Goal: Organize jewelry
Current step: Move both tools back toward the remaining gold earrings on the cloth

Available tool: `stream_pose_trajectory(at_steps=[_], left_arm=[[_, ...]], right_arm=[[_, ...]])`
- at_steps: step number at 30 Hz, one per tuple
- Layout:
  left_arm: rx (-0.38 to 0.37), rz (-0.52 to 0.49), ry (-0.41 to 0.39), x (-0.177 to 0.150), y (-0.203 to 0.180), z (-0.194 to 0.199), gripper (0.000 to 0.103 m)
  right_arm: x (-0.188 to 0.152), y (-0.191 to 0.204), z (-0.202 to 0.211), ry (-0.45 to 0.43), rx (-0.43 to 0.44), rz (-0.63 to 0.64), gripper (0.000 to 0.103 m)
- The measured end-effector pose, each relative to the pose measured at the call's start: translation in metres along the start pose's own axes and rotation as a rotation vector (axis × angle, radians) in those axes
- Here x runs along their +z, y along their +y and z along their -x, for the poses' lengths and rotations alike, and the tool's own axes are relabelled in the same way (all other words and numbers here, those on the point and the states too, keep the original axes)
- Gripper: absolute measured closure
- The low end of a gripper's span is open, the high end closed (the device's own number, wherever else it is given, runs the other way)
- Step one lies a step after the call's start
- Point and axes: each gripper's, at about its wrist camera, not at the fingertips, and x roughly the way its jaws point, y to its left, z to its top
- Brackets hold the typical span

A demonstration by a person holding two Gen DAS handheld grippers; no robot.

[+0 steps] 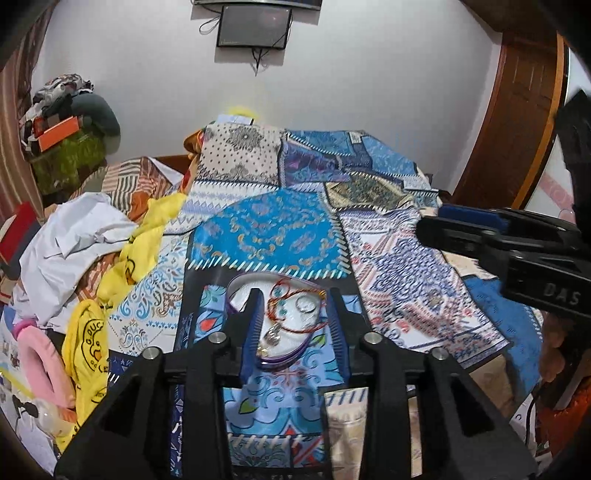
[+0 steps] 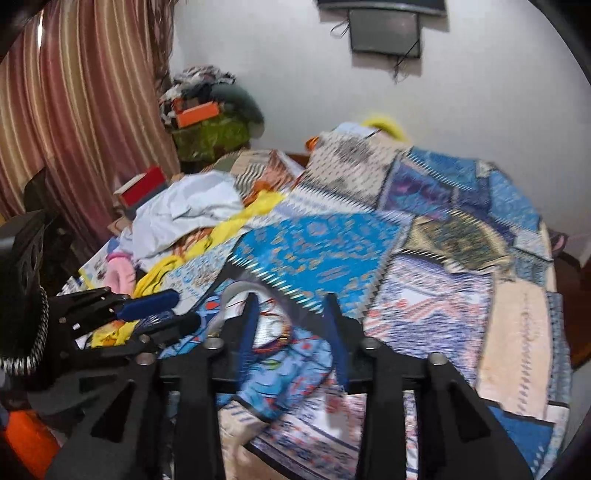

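White wall [image 1: 147,92] at rear, dark wall-mounted screen [image 1: 253,26] with dangling cables. Brown wooden door [image 1: 517,122] at right. Striped pink-brown curtain [image 2: 85,103] at left. Bed under blue patchwork bedspread [image 1: 273,229]; clothes pile [image 1: 66,122] in corner. Light even, indoor.

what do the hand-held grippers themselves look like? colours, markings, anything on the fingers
Both match: matte black angular bodies with triangular cut-outs, silver pivot pins, and blue ribbed pads lining the inside of each finger. In the left wrist view the left hand-held gripper shows this close up; the right hand-held gripper carries raised "DAS" lettering on its side. No cables visible.
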Motion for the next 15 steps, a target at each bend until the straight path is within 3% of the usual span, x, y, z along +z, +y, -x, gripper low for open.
stream_pose_trajectory(at_steps=[3,10,15], left_arm=[[-0.004,-0.003,-0.012,0.004,-0.01,0.004,0.059],[-0.026,-0.035,0.015,0.004,-0.041,-0.003,0.058],[-0.043,-0.067,0.056,-0.001,-0.065,-0.016,0.058]], right_arm=[[-0.005,-0.014,0.022,-0.04,-0.069,0.006,0.062],[-0.025,-0.056,0.047,-0.045,-0.162,-0.029,0.062],[-0.048,-0.081,0.049,-0.003,-0.163,-0.079,0.062]])
